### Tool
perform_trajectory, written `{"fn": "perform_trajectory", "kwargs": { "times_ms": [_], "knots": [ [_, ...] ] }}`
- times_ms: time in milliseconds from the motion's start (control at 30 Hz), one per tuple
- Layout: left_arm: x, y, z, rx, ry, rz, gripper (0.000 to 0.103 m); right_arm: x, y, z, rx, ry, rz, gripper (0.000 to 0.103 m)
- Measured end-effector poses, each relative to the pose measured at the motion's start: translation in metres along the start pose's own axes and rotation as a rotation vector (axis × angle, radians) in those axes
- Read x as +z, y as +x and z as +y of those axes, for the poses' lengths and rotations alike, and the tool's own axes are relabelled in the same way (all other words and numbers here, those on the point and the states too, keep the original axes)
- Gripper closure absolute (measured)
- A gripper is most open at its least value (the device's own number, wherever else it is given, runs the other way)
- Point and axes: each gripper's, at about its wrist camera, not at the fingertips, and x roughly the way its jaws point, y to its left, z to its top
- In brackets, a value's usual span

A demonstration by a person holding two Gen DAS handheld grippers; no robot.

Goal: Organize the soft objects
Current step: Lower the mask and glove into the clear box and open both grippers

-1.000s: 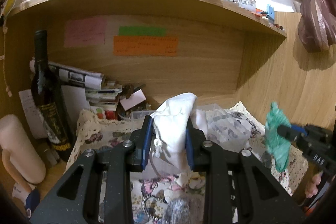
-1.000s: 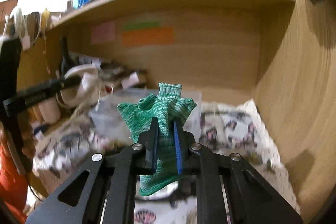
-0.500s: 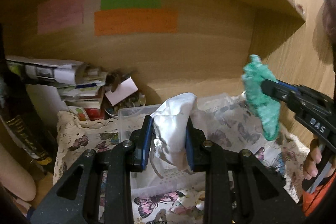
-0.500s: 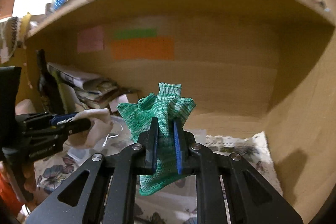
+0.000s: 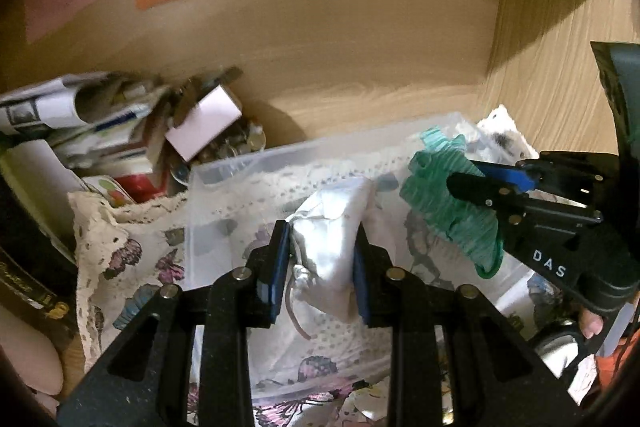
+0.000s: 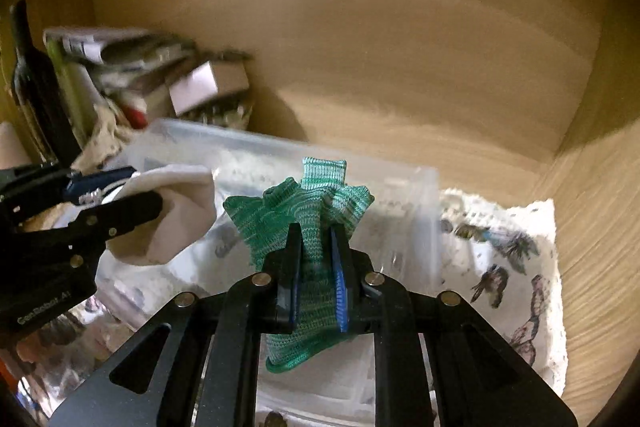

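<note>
My left gripper is shut on a crumpled white cloth pouch with a thin cord, held over a clear plastic bin. My right gripper is shut on a green knitted glove and holds it over the same bin. In the left wrist view the right gripper and glove hang over the bin's right side. In the right wrist view the left gripper and white pouch are at the left.
The bin sits on a butterfly-print lace cloth inside a wooden alcove. A pile of papers and boxes and a dark bottle stand at the back left. A wooden side wall is at the right.
Both grippers have moved forward and down toward the clear bin, still holding the white pouch and the green glove. The bin now fills the middle of both views.
</note>
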Motion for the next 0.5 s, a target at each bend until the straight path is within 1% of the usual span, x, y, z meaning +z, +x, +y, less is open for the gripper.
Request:
{"fn": "perform_trajectory", "kwargs": {
  "times_ms": [100,167,267,333,367,400,433,500],
  "knots": [
    [-0.003,0.005,0.001,-0.012,-0.009,0.029,0.074,-0.002,0.005,-0.001,-0.004,-0.002,0.025,0.089],
    [-0.004,0.007,0.001,-0.013,-0.011,0.042,0.072,-0.003,0.006,-0.002,0.015,0.006,0.041,0.088],
    [-0.004,0.008,0.002,-0.014,-0.01,0.042,0.063,-0.002,0.002,-0.002,0.016,0.005,0.033,0.08],
    [-0.007,0.0,0.002,-0.004,-0.006,0.021,0.05,-0.003,-0.008,-0.003,0.004,-0.001,0.005,0.064],
    [-0.007,-0.006,0.001,0.005,-0.004,0.004,0.047,-0.003,-0.013,-0.002,-0.002,-0.003,-0.015,0.06],
    [-0.007,-0.011,0.0,0.01,-0.002,-0.012,0.044,-0.004,-0.022,-0.002,-0.008,-0.005,-0.042,0.053],
    [-0.007,-0.015,0.001,0.01,0.0,-0.022,0.043,-0.005,-0.029,-0.002,-0.013,-0.007,-0.062,0.048],
    [-0.007,-0.027,0.002,0.008,0.001,-0.048,0.04,-0.005,-0.041,-0.002,-0.012,-0.006,-0.097,0.042]
  ]
}}
